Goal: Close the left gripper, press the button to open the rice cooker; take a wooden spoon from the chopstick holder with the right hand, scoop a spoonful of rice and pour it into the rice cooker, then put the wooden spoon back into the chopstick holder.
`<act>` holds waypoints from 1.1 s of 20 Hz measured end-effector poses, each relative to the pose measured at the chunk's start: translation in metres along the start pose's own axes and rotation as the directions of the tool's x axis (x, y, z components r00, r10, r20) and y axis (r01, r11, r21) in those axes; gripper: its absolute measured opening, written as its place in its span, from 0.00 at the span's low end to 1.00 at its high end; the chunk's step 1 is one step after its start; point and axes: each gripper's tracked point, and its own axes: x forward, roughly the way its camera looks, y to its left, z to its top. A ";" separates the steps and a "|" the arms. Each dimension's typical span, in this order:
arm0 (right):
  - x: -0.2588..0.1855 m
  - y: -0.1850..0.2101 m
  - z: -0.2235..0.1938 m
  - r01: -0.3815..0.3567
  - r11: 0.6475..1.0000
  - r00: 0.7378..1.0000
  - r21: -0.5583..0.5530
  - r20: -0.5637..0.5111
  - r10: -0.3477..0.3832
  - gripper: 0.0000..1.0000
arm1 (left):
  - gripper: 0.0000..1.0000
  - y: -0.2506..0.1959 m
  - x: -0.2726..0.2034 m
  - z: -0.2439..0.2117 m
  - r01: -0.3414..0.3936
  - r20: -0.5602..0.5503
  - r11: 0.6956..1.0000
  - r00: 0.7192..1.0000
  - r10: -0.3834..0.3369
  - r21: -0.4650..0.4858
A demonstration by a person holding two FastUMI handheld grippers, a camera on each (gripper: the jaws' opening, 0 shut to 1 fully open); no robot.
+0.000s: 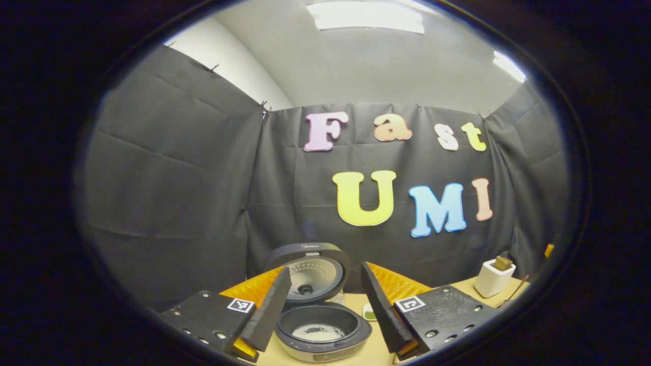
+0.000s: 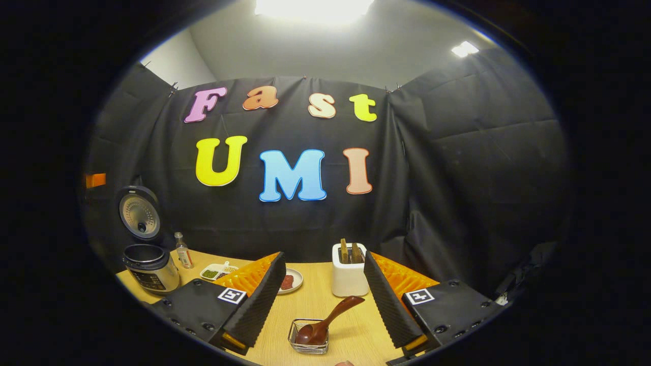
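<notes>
The rice cooker (image 1: 321, 335) stands open straight ahead of my left gripper (image 1: 325, 270), its lid (image 1: 309, 272) tipped up and a patch of rice (image 1: 319, 333) in the pot. My left gripper is open, one finger on each side of the cooker, touching nothing. My right gripper (image 2: 324, 258) is open too, with nothing between its fingers. Below it, the wooden spoon (image 2: 328, 319) lies with its bowl in a small wire basket (image 2: 308, 345). Behind that stands the white chopstick holder (image 2: 350, 278) with wooden utensils in it. The same rice cooker (image 2: 151, 269) is far left.
On the wooden table (image 2: 356, 333), near the cooker, stand a small bottle (image 2: 183, 250), a white dish of green beans (image 2: 217, 272) and a small plate (image 2: 291, 281). The chopstick holder (image 1: 492, 278) is at the right, a small dish (image 1: 370, 311) beside the cooker.
</notes>
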 end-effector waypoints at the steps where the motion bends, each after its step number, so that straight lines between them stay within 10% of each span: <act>1: 0.005 -0.003 -0.005 0.002 1.000 1.000 0.001 -0.009 -0.002 0.98 | 0.84 0.002 -0.009 0.003 -0.002 0.000 1.000 1.000 0.002 0.008; 12: 0.063 -0.024 -0.082 0.044 0.996 0.980 0.080 -0.197 -0.027 0.98 | 0.84 0.043 -0.079 -0.006 -0.062 -0.057 0.996 0.996 0.066 0.071; 22: 0.080 -0.025 -0.173 0.126 0.959 0.888 0.254 -0.460 0.005 0.98 | 0.84 0.066 -0.098 -0.019 -0.114 -0.111 0.991 0.986 0.122 0.076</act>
